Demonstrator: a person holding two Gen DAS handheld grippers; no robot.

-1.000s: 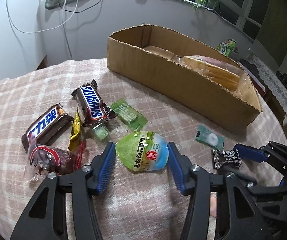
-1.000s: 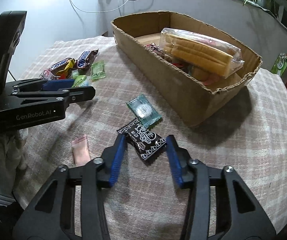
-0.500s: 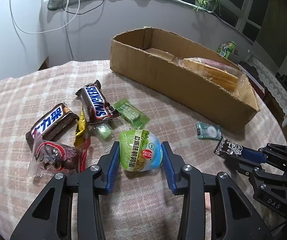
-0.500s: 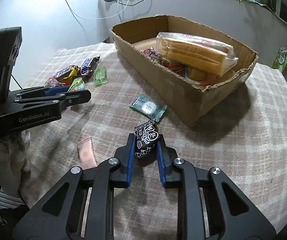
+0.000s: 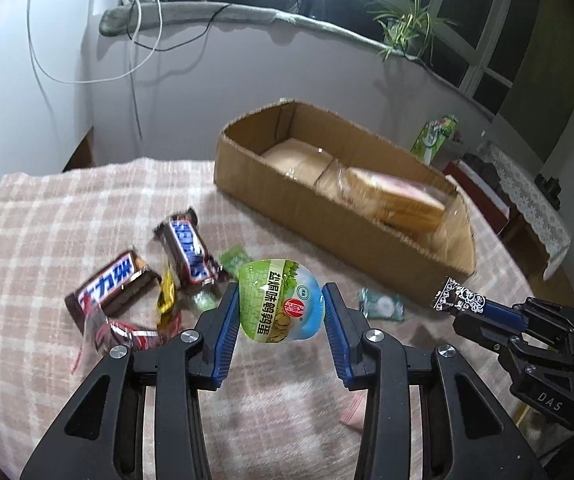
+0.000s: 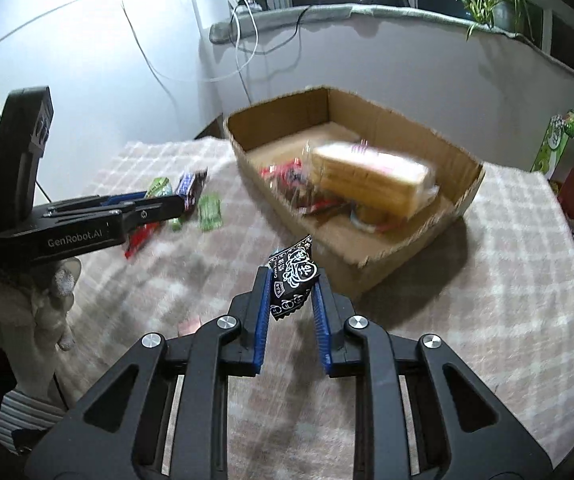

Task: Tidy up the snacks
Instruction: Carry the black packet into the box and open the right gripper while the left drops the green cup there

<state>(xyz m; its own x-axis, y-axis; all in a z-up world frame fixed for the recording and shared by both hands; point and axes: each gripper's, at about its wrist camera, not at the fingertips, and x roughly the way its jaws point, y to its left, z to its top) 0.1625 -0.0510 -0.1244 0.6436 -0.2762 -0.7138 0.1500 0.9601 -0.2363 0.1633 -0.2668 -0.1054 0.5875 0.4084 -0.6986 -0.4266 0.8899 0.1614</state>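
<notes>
My left gripper (image 5: 281, 308) is shut on a round green and blue snack pouch (image 5: 280, 306), held above the checked tablecloth. My right gripper (image 6: 291, 286) is shut on a small black and white patterned packet (image 6: 291, 282), also off the table; the same packet (image 5: 457, 300) shows in the left wrist view at right. A long cardboard box (image 5: 287, 196) stands behind, holding a bagged loaf of bread (image 6: 371, 180) and red wrappers (image 6: 287, 178). Two chocolate bars (image 5: 189, 250) and other sweets lie left of the pouch.
A small teal packet (image 5: 381, 306) lies near the box's front wall. A pink wrapper (image 5: 353, 412) lies near the table's front. Green sweets (image 6: 209, 212) sit left of the box. A green carton (image 6: 559, 136) stands beyond the table's right edge. Wall and windowsill with cables lie behind.
Both grippers closed on their snacks and lifted them off the table: the left took the green pouch, the right took the black patterned packet.
</notes>
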